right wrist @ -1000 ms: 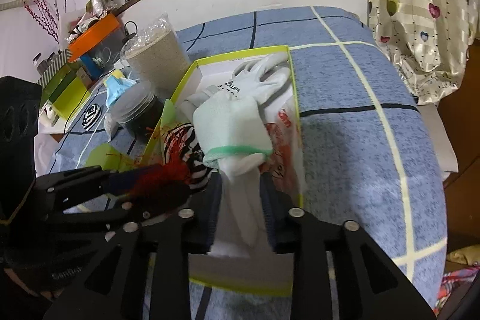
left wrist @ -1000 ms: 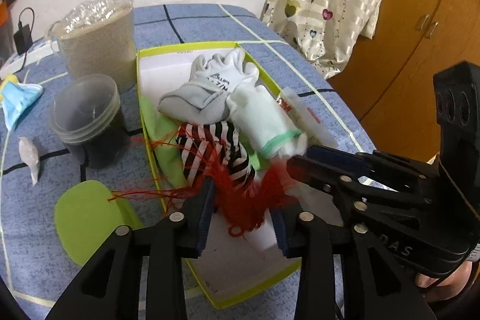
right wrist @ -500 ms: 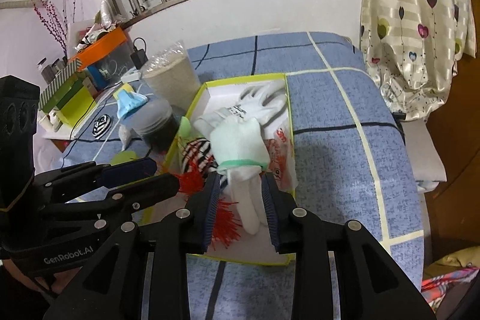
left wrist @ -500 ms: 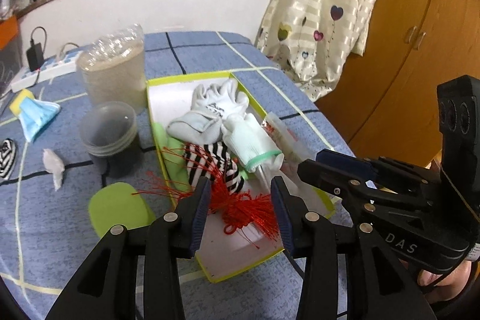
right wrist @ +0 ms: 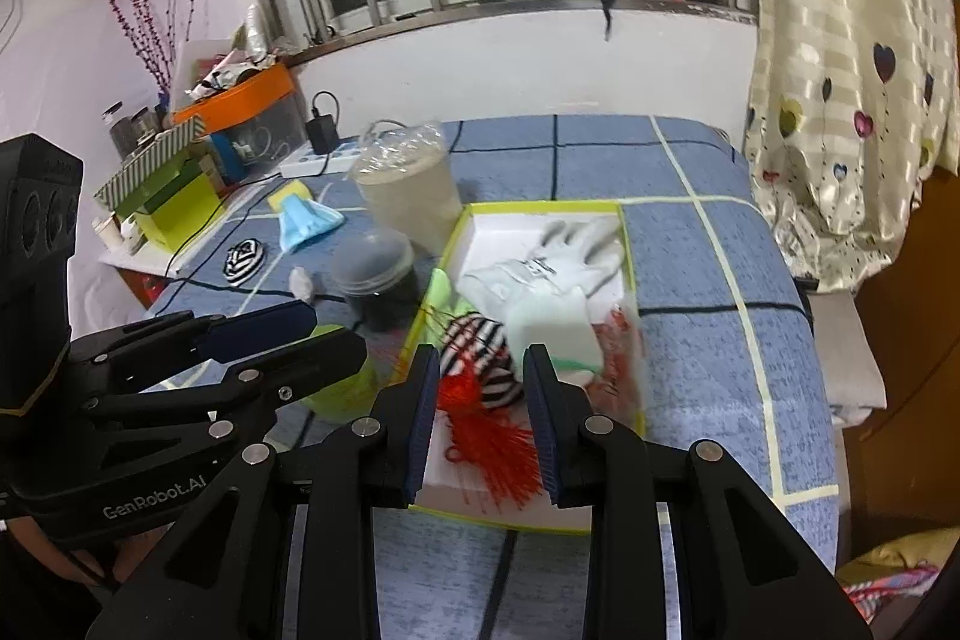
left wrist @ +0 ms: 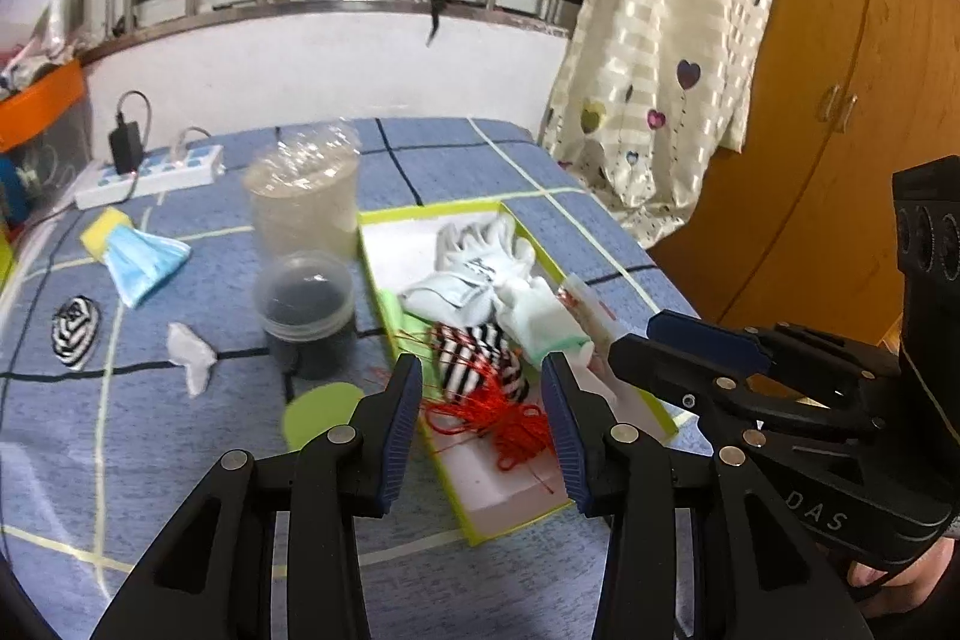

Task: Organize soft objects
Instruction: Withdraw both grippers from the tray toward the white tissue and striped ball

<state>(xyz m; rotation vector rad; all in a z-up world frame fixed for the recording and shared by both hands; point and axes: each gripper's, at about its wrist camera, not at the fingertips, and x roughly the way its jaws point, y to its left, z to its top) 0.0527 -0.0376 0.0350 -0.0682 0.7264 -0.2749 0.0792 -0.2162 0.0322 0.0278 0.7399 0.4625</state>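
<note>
Lying heaped in the white box (left wrist: 480,490) with the lime-green rim are the soft things gathered so far: a grey-white work glove (left wrist: 474,262) at the far end, a pale sock with a green cuff (left wrist: 540,322) beside it, a black-and-white striped piece (left wrist: 480,358) in the middle, and a red tassel (left wrist: 510,424) of loose threads nearest the cameras.

Both tools hang above the near end of the box, clear of its contents. The left gripper (left wrist: 480,436) has its fingers spread wide with nothing between them. The right gripper (right wrist: 480,418) has its fingers parted too, and neither pad touches the tassel seen through the gap.

More soft pieces lie outside the box on the blue checked tabletop (left wrist: 180,460): a blue face mask (left wrist: 144,262), a second striped roll (left wrist: 75,334), a small white scrap (left wrist: 192,358) and a flat green piece (left wrist: 318,412). A dark lidded tub (left wrist: 306,310) and a tall wrapped cup (left wrist: 303,202) stand just left of the box.

By my reading a drop-off is finished and a fresh pick is due. That calls for swinging the left tool over one stray, probably the green piece or the scrap, and lowering with fingers open around it.
</note>
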